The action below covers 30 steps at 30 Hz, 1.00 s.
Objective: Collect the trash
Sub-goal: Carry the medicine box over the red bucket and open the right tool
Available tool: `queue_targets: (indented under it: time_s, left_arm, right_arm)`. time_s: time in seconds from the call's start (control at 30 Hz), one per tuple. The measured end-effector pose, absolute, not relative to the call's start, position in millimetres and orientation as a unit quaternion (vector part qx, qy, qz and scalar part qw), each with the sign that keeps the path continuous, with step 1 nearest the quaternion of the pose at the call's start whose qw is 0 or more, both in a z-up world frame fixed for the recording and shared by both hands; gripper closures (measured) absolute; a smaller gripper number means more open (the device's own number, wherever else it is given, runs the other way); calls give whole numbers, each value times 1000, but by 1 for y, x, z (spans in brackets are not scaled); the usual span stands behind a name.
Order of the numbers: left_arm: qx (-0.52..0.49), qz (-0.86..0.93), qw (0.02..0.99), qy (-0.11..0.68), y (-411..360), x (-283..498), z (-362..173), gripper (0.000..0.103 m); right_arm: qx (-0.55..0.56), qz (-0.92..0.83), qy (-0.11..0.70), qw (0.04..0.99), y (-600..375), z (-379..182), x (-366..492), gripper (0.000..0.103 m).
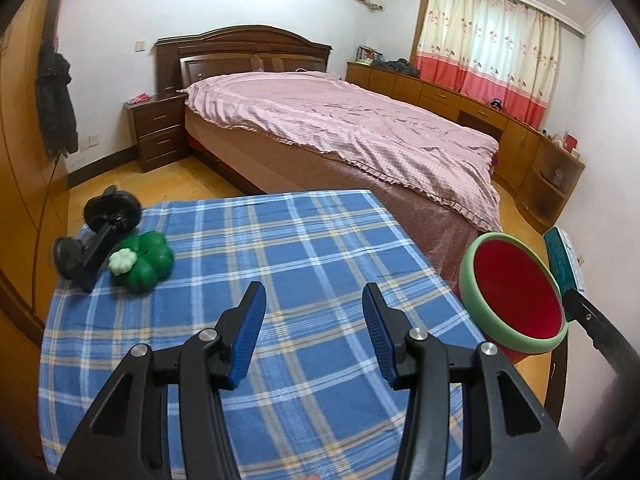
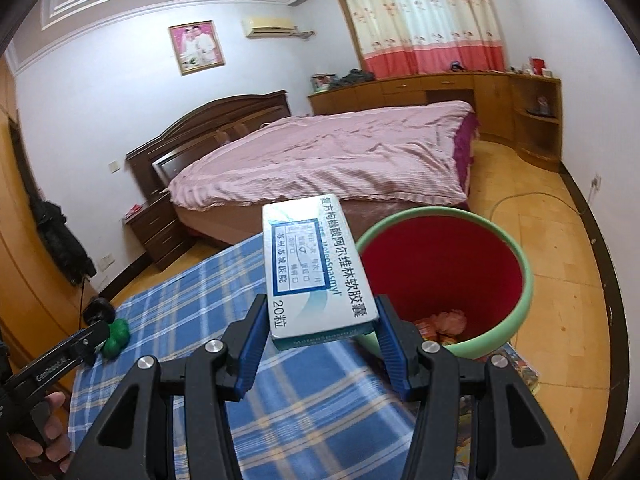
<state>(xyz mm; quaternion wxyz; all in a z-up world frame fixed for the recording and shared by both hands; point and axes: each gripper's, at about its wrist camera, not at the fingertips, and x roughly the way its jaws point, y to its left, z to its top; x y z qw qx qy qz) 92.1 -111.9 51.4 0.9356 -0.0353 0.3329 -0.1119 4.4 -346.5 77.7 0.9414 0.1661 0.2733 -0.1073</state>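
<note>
Bedroom around me, pink-covered bed (image 1: pixel 340 120) behind, and right under my claws a table with a blue checked cloth (image 1: pixel 280 248) over it.

Far left on that cloth sits a black stand with round suction feet (image 1: pixel 94 236), and touching it a green plastic pumpkin (image 1: pixel 146 260) with a small white one on top. Neither looks like rubbish, so my guess is they stay put.

Coming across: my left claw (image 1: pixel 314 332) hovers over the bare middle of the cloth, jaws apart, nothing between them. It's free for whatever comes next, though I can't see any other scrap on the cloth from here.

Now the right side, where the action is. My right claw (image 2: pixel 322 344) is clamped on a flat white and teal medicine box (image 2: pixel 316 268), both blue pads pressing its short near end, so the box sticks out forward like a paddle. Gripping the end leaves the long part free to go over a rim first.

Just right of it stands the bin (image 2: pixel 516 320), green rim, red inside, at the table's edge. Wrappers already lie at the bottom. The box sits beside the rim, not yet over the opening, so I reckon the drop needs a little more swing rightward.
</note>
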Motion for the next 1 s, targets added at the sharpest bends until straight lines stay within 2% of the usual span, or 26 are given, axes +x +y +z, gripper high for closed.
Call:
queue_targets:
  time_s: [0.67, 0.77, 0.9, 1.0]
  left_arm:
    - [-19, -126, 921, 368, -159, 130, 6, 53]
    - [-17, -127, 921, 368, -159, 130, 6, 53]
    - [-18, -126, 921, 368, -157, 129, 6, 53]
    - [-20, -122, 922, 366, -152, 126, 9, 53]
  right_arm:
    - [218, -173, 338, 899, -441, 6, 49, 48]
    - [223, -175, 342, 896, -443, 2, 52, 46]
    - [228, -175, 346, 893, -445, -2, 53, 39]
    - [227, -174, 343, 894, -442, 1, 50, 39]
